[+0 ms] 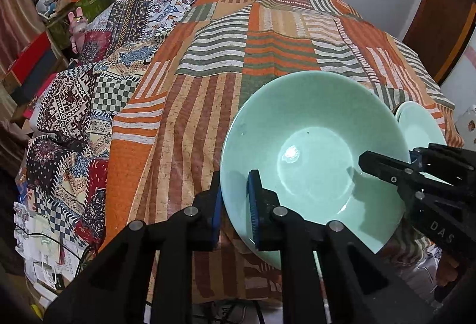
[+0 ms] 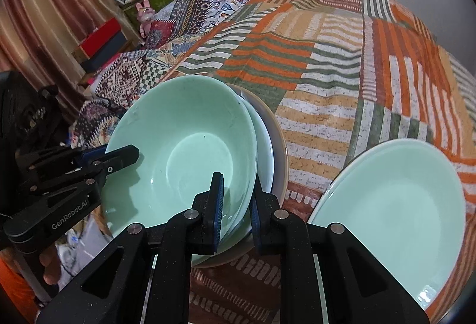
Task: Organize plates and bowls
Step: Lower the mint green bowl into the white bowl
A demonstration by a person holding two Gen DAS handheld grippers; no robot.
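**Left wrist view: both grippers on the same green bowl**

The left gripper (image 1: 235, 205) straddled the near-left rim of the green bowl (image 1: 312, 151), one blue pad (image 1: 254, 205) inside the bowl and the other outside its wall. The right gripper (image 2: 236, 205) straddled the opposite rim, its fingers (image 2: 217, 202) on either side of the stacked rims. Whether either pair actually pressed the rim was hard to tell. The bowl sat nested in a stack of dishes (image 2: 269, 145) on the striped bedspread (image 2: 327, 80). Right of the right fingers lay a green plate (image 2: 395, 205).
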